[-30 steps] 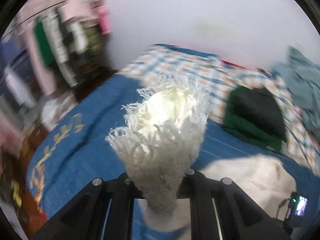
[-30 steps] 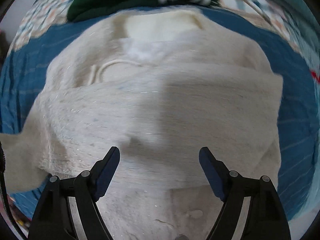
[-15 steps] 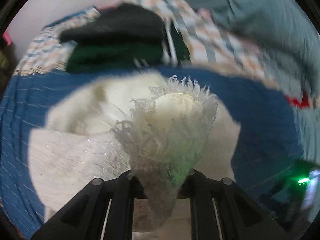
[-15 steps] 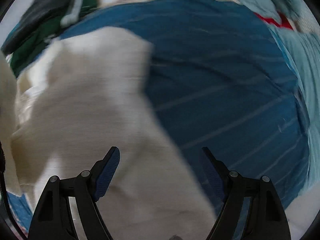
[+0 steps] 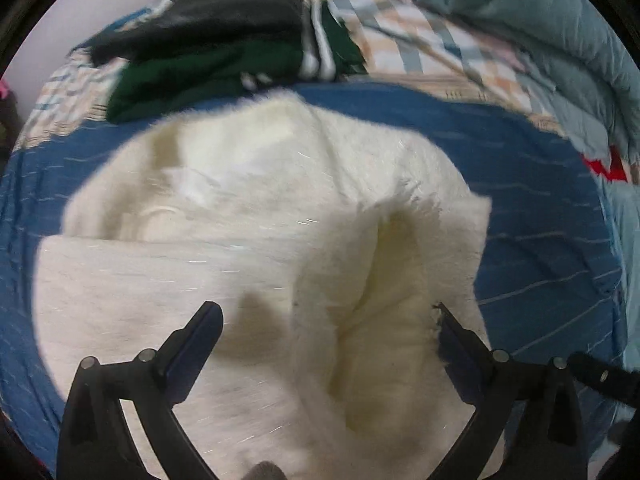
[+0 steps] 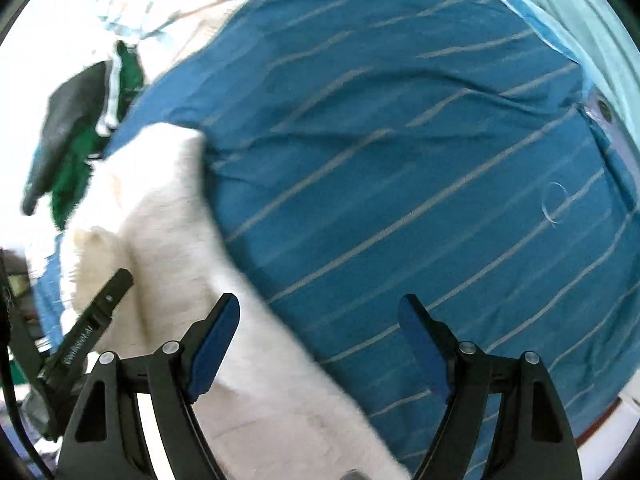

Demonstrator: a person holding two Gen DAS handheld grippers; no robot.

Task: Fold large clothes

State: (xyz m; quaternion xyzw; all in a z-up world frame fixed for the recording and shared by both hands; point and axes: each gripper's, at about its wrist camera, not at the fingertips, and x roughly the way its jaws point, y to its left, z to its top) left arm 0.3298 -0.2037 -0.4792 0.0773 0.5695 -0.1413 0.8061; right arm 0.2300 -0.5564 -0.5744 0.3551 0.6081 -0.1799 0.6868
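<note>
**Sleeve laid across, both grippers free**

The cream sweater (image 5: 248, 248) lies on the blue striped blanket (image 6: 400, 160), partly folded — a band of its fabric crosses the body from the left, and a second flap lies bunched on the right side. The left gripper (image 5: 324, 328) hangs over the near part of the sweater with its jaws spread wide and nothing between them. The right gripper (image 6: 320, 324) is spread too, holding nothing; it points mostly at bare blanket, with the sweater's right edge under its left finger.

The step in hand looks like the gap between folds: the sides are in, the lengthwise fold is not yet made. Next, each gripper probably needs a corner of the near hem, pinching all layers so the bunched flap does not slip.

Dark green clothes (image 5: 224, 64) sit folded at the far side — well apart from the sweater in hand.
</note>
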